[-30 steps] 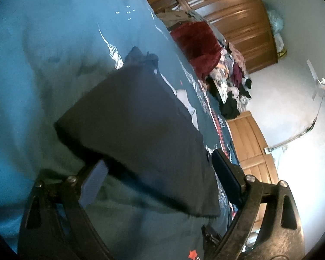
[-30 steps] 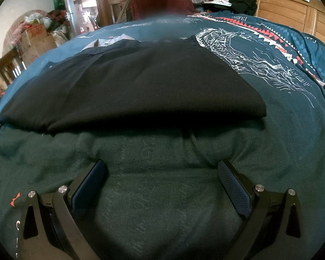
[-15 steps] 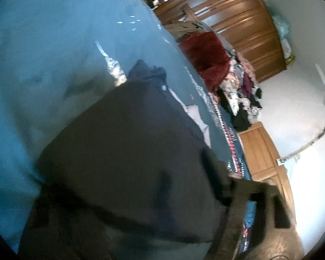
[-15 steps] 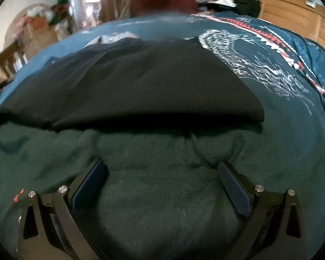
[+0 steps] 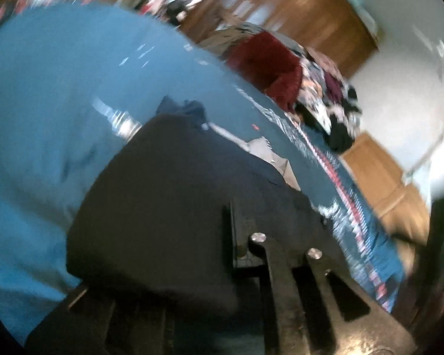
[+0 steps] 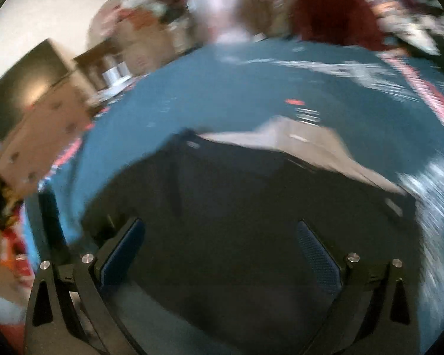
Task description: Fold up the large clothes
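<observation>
A dark folded garment (image 5: 177, 192) lies on a teal bedspread (image 5: 59, 88), with a pale grey part (image 5: 260, 148) showing at its far end. My left gripper (image 5: 216, 251) sits at the garment's near edge. One finger (image 5: 232, 236) stands close to the middle and the cloth hides the other, so it looks shut on the fabric. In the right wrist view the same garment (image 6: 236, 192) fills the lower half. My right gripper (image 6: 222, 254) is open over it, with the cloth spread between and beneath both blue pads (image 6: 124, 251). Both views are motion-blurred.
A red cloth heap (image 5: 266, 62) and a pile of mixed clothes (image 5: 331, 94) sit at the bed's far side before a wooden wardrobe (image 5: 296, 9). A wooden headboard (image 5: 384, 177) is at the right. A cardboard box (image 6: 44, 136) stands left of the bed.
My left gripper went from open at the garment's corner to closed on its edge. The right gripper moved forward from the bare blanket to over the garment. Both cameras are swinging.
</observation>
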Available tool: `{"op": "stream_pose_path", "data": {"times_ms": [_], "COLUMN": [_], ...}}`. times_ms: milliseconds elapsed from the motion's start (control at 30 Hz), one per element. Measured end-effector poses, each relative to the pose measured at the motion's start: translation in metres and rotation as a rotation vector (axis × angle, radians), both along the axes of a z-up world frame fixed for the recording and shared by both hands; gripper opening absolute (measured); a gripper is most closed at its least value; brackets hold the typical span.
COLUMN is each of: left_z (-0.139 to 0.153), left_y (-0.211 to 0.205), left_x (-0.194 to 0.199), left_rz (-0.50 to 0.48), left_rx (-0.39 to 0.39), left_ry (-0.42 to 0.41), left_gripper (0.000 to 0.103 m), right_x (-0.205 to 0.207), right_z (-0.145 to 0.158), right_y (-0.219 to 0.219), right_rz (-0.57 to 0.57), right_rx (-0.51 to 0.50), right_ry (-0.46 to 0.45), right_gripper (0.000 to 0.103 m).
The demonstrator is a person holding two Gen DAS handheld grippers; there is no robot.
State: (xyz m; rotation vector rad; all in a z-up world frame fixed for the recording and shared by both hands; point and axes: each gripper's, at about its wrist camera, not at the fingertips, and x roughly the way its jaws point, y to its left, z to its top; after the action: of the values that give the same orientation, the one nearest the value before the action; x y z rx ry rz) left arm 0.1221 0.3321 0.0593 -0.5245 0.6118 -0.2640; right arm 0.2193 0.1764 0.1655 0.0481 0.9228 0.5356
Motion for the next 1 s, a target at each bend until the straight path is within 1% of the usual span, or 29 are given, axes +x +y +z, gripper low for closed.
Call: {"op": "stream_pose_path", "data": {"times_ms": [33,67,100,133,233,267,333,367,400,433,467,500,533,567,600,667,700,733,800,867,933,1000], "left_z": [0.005,0.011,0.014,0.018,0.027,0.03,0.032,0.033,0.034,0.035,0.036,0.037,0.039,0.04,0.041,0.046,0.047,0.047,0.042,0.031,0.025,0.028], "left_y": [-0.006,-0.012,-0.017,-0.023,-0.04,-0.048,-0.059,-0.066,-0.071,-0.076,-0.081,-0.087,-0.093,-0.099,-0.105,-0.126,-0.14,-0.156,-0.189,-0.225,-0.246,-0.259], "left_x": [-0.001,-0.003,-0.006,-0.006,-0.002,0.0,0.002,0.003,0.004,0.004,0.003,0.003,0.002,0.002,-0.001,-0.006,-0.009,-0.01,-0.013,-0.014,-0.015,-0.011], "left_rz": [-0.017,-0.039,-0.057,-0.074,-0.122,-0.142,-0.169,-0.189,-0.2,-0.213,-0.225,-0.239,-0.257,-0.276,-0.304,-0.376,-0.424,-0.471,-0.574,-0.668,-0.714,-0.734], "left_rx": [0.036,0.073,0.105,0.136,0.214,0.25,0.282,0.302,0.311,0.321,0.336,0.349,0.353,0.352,0.352,0.35,0.351,0.354,0.365,0.395,0.41,0.397], "left_ry": [-0.018,-0.038,-0.051,-0.059,-0.082,-0.088,-0.097,-0.106,-0.109,-0.111,-0.118,-0.122,-0.123,-0.123,-0.129,-0.141,-0.145,-0.148,-0.137,-0.114,-0.097,-0.072], "left_gripper": [0.009,0.009,0.009,0.009,0.009,0.009,0.01,0.01,0.011,0.011,0.011,0.012,0.012,0.012,0.012,0.012,0.012,0.012,0.012,0.013,0.014,0.014], "right_x": [0.017,0.04,0.061,0.075,0.101,0.105,0.108,0.109,0.109,0.111,0.112,0.114,0.116,0.115,0.11,0.09,0.084,0.073,0.059,0.047,0.042,0.037], "right_z": [0.002,0.002,0.0,-0.001,-0.013,-0.016,-0.025,-0.03,-0.033,-0.038,-0.044,-0.05,-0.056,-0.06,-0.06,-0.063,-0.066,-0.072,-0.086,-0.104,-0.113,-0.119], "right_y": [0.017,0.04,0.063,0.081,0.117,0.127,0.136,0.136,0.134,0.129,0.12,0.105,0.088,0.062,0.044,-0.02,-0.042,-0.078,-0.125,-0.17,-0.193,-0.211], "right_rz": [0.031,0.089,0.127,0.145,0.212,0.221,0.251,0.25,0.24,0.227,0.212,0.187,0.16,0.108,0.074,-0.021,-0.06,-0.113,-0.175,-0.236,-0.269,-0.292], "right_rx": [0.01,0.02,0.01,-0.007,-0.022,-0.052,-0.124,-0.177,-0.2,-0.219,-0.223,-0.198,-0.15,-0.06,-0.006,0.136,0.172,0.206,0.245,0.27,0.29,0.303], "right_ry": [0.022,0.072,0.111,0.131,0.246,0.258,0.265,0.259,0.255,0.256,0.266,0.286,0.321,0.348,0.336,0.299,0.295,0.29,0.295,0.314,0.324,0.328], "right_gripper": [0.103,0.103,0.103,0.103,0.103,0.103,0.103,0.103,0.102,0.095,0.087,0.055,0.021,0.018,0.018,0.016,0.015,0.014,0.014,0.014,0.014,0.014]}}
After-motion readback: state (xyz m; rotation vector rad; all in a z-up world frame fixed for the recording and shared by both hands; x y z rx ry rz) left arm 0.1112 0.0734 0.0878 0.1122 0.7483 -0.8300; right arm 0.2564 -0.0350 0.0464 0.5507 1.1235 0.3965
